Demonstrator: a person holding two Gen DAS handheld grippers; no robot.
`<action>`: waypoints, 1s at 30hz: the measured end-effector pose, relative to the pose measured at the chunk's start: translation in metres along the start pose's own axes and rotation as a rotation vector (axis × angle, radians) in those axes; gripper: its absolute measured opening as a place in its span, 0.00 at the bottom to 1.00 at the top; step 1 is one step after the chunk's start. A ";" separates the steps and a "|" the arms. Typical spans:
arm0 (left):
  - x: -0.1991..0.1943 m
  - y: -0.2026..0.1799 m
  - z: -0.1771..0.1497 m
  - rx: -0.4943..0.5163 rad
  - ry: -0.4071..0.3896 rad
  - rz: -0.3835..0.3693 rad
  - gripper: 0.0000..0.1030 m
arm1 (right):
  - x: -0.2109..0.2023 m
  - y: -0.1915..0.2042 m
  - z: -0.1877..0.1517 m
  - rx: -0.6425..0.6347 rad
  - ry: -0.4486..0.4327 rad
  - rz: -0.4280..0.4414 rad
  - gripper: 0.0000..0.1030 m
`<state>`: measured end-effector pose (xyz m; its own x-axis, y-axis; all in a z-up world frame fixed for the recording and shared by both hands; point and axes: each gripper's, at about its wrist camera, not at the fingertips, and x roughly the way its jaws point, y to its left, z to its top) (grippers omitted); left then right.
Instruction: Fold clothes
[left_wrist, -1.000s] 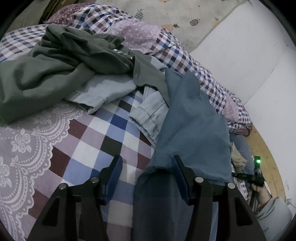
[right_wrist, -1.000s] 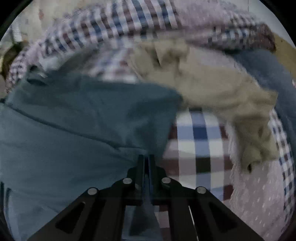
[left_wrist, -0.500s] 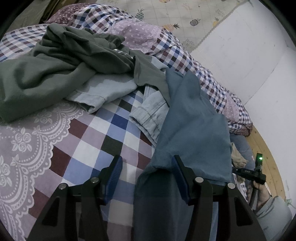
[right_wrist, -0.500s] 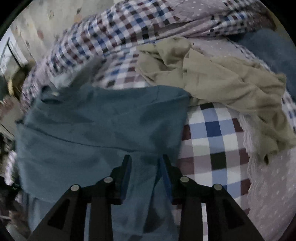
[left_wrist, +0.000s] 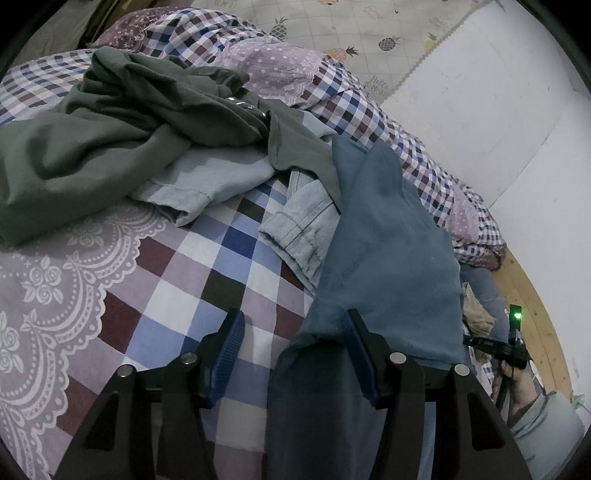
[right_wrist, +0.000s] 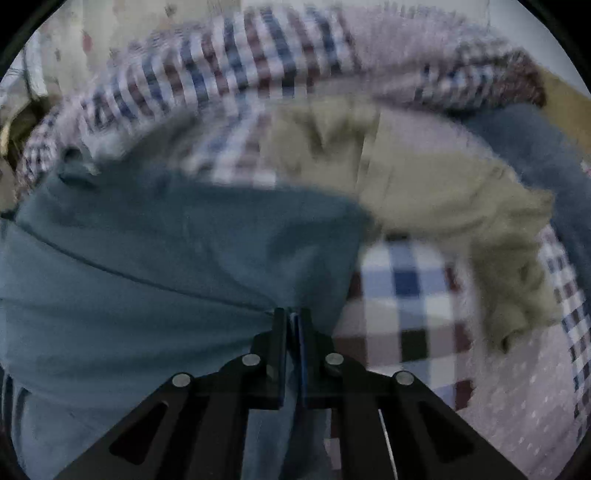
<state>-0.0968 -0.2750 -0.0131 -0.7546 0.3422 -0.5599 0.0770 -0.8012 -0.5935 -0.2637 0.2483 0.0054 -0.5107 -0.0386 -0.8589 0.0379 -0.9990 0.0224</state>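
A blue-grey garment (left_wrist: 388, 240) lies stretched along the right side of the checked bedspread (left_wrist: 184, 266). My left gripper (left_wrist: 293, 332) stands open; the garment's near edge bunches between its fingers, against the right finger (left_wrist: 356, 336). In the right wrist view, which is blurred by motion, the same blue-grey garment (right_wrist: 166, 258) fills the left half. My right gripper (right_wrist: 293, 317) is shut on a fold of its edge.
A dark green garment (left_wrist: 110, 147) and pale denim pieces (left_wrist: 207, 177) are heaped at the back left. A tan garment (right_wrist: 443, 192) and a dark blue one (right_wrist: 535, 147) lie to the right. A white wall (left_wrist: 480, 92) and wooden floor (left_wrist: 535, 295) border the bed.
My right gripper, shut a second ago, stood open over the blue-grey garment half a second ago and has shut on it again while moving. The left gripper has barely moved.
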 end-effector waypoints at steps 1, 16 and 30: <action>0.000 0.000 0.000 -0.001 0.000 -0.002 0.58 | 0.004 0.001 0.001 0.006 0.016 -0.004 0.08; 0.001 0.001 0.001 -0.002 0.002 -0.002 0.58 | -0.012 -0.026 0.007 0.125 -0.010 0.188 0.39; 0.002 0.001 0.000 -0.003 0.002 0.001 0.58 | -0.043 -0.023 0.009 0.086 -0.122 0.085 0.01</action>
<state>-0.0981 -0.2757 -0.0146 -0.7532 0.3428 -0.5614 0.0791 -0.8001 -0.5946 -0.2506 0.2731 0.0465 -0.6098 -0.1202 -0.7834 0.0146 -0.9900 0.1406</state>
